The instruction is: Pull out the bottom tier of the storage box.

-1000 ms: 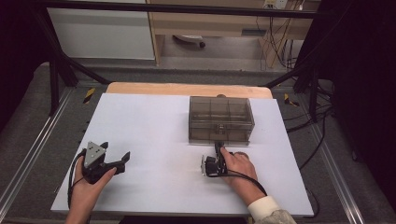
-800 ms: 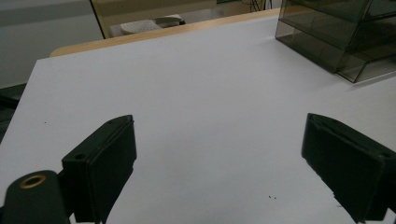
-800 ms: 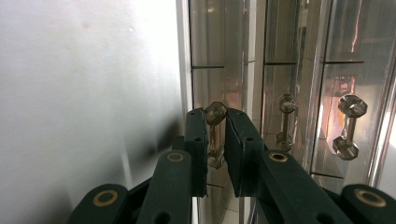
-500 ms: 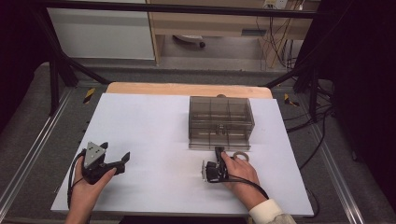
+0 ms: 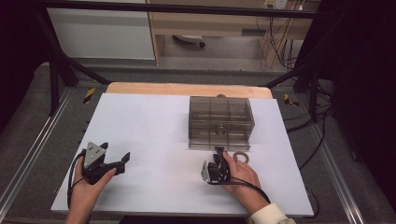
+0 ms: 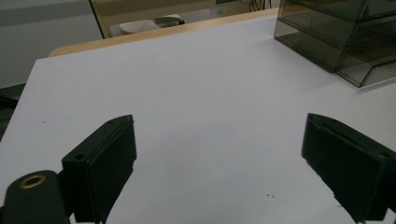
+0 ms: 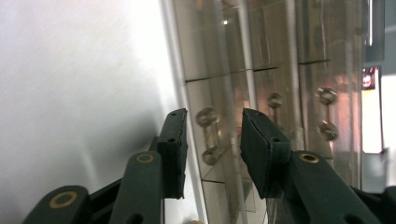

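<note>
A smoky clear drawer unit (image 5: 219,122) stands on the white table (image 5: 149,126), right of centre. My right gripper (image 5: 218,151) lies turned on its side just in front of its lowest drawer. In the right gripper view its jaws (image 7: 212,122) have just been opening and stand a gap apart. A clear drawer handle (image 7: 208,135) on the unit (image 7: 261,56) shows in that gap, and the pads do not press on it. My left gripper (image 5: 122,162) rests at the table's front left, wide open (image 6: 219,135) over bare table.
A small pale ring (image 5: 241,156) lies on the table just right of the right hand. The drawer unit's corner (image 6: 336,37) shows far off to the right in the left gripper view. A wooden strip (image 5: 187,88) edges the table's far side, with shelving and cables beyond.
The right gripper has drawn back a little from the drawer front toward the person, and its jaws have parted. The left hand and gripper have stayed put.
</note>
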